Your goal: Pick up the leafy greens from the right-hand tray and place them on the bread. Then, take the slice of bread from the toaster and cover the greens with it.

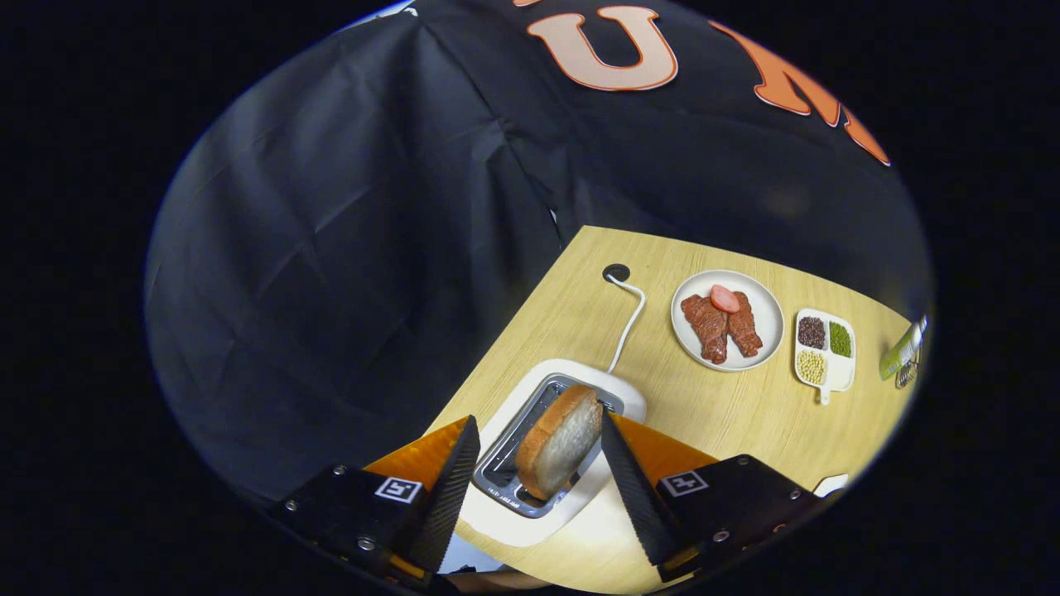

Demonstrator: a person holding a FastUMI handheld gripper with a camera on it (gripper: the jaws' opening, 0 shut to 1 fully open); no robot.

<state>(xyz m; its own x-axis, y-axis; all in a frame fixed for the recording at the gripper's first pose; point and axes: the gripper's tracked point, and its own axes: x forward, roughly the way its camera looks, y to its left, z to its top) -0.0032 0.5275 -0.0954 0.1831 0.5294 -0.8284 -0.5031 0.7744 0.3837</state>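
Hovering over toaster (513,497), claw (538,459) spread wide, fingers either side of bread slice (561,441), not touching it. Slice stands tilted in toaster slot, crust toward left finger. Toaster white, sits at near-left corner of wooden desk (712,414); white cord (629,319) runs from it to far grommet hole. Right of cord, white plate (766,310) with two meat strips (722,324) and pink slice. Further right, small divided dish (836,377) with beans.
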